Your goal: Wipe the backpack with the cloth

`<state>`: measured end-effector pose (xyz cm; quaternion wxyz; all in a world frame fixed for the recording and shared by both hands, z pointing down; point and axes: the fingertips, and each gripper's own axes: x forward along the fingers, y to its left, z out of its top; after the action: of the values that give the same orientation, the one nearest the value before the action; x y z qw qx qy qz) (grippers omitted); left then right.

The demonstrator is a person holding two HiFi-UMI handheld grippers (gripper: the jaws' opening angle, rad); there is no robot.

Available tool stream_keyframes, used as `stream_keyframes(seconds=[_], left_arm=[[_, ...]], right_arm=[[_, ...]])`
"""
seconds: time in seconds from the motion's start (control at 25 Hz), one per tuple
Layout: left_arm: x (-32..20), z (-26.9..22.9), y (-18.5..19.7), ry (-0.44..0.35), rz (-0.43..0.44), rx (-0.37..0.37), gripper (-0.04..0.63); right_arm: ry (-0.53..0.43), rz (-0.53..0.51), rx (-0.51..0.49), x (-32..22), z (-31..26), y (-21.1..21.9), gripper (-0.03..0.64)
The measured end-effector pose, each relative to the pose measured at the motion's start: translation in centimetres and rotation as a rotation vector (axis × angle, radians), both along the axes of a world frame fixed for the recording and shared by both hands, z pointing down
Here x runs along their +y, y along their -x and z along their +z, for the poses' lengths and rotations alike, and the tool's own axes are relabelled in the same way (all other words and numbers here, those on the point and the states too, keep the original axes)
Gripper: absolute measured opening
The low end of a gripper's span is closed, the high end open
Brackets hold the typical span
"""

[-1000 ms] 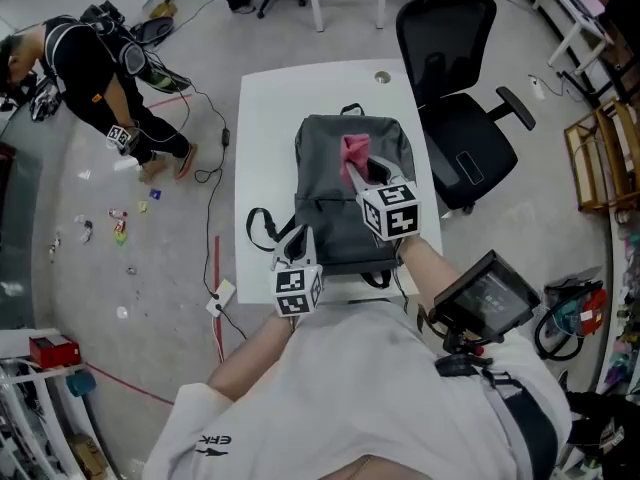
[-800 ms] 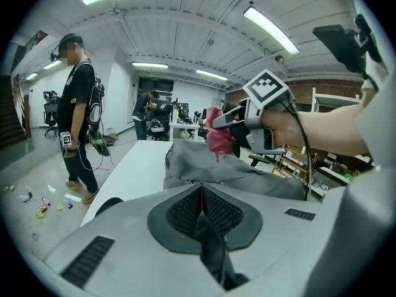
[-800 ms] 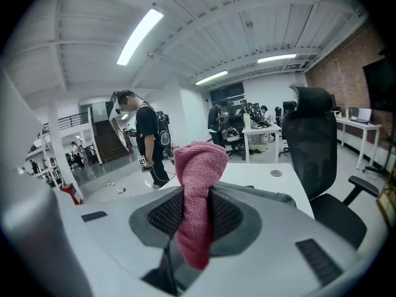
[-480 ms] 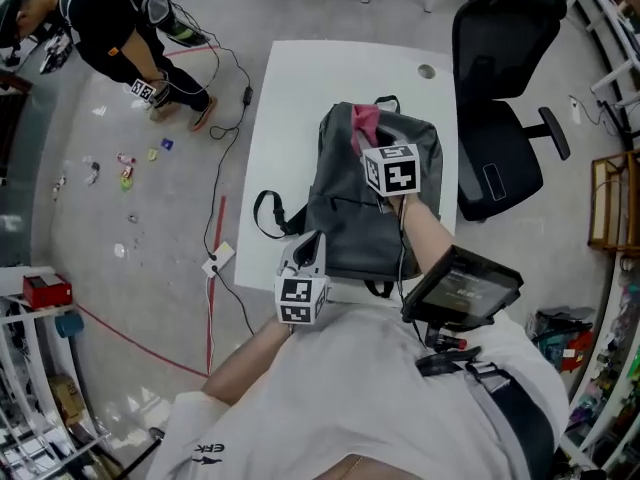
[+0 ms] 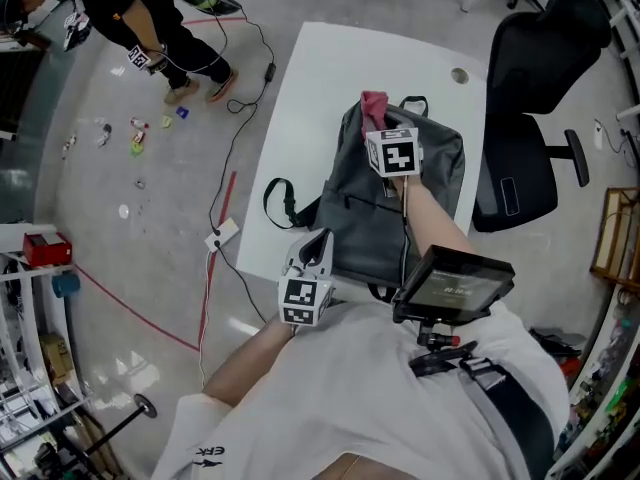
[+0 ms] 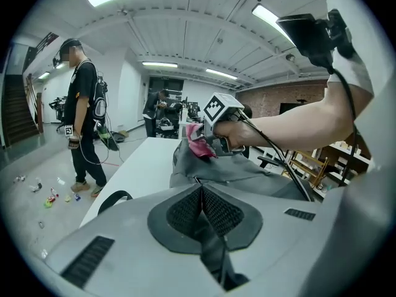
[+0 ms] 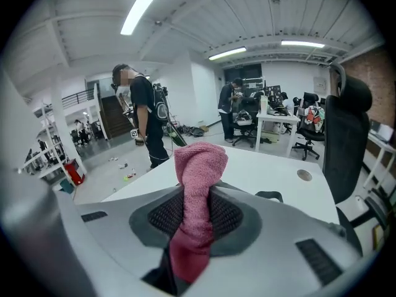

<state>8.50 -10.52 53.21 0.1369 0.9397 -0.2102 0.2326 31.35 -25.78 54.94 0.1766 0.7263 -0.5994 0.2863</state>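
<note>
- White rectangular bench (image 5: 300, 98) on a grey floor; a black office chair (image 5: 540, 68) stands off its 2 o'clock corner.
- Dark grey fabric backpack (image 5: 355, 223) (image 6: 247, 172) lies flat on the bench, toward the 3 o'clock edge. Its top handle points to 12 o'clock. A black strap loop (image 5: 283, 203) spills out at 9 o'clock.
- Second person in dark clothes (image 5: 140, 18) stands on the floor at 10 o'clock, well apart from the bench.
- Right gripper (image 5: 380, 126) (image 7: 195, 197) reaches over the backpack's 12 o'clock end, near the handle. Its jaws are clamped on the cloth, which stands up between them.
- Left gripper (image 5: 320, 243) (image 6: 201, 193) sits at the backpack's 7 o'clock corner. Its jaws are pressed together, with a fold of dark grey backpack fabric pinched between the pads.
- Pink terry cloth (image 5: 375, 106) (image 7: 198, 166) (image 6: 199, 142), bunched and twisted, pokes out past the right gripper's tips. It lies against the upper end of the backpack, just at 11 o'clock of the handle.
</note>
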Motion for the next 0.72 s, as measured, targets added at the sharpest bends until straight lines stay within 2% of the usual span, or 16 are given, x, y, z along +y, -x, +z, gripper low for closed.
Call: stream_keyframes(seconds=[0.24,0.72], left_arm=[[-0.4,0.2,0.1,0.004,-0.019,0.003,0.005],[-0.7,0.4,0.1,0.014,0.013,0.006,0.005]], right_arm=[[0.059,0.03,0.039,0.8,1.6,-1.8,0.101],[0.153,0.236,0.106,9.4,1.6,-10.5,0.101]])
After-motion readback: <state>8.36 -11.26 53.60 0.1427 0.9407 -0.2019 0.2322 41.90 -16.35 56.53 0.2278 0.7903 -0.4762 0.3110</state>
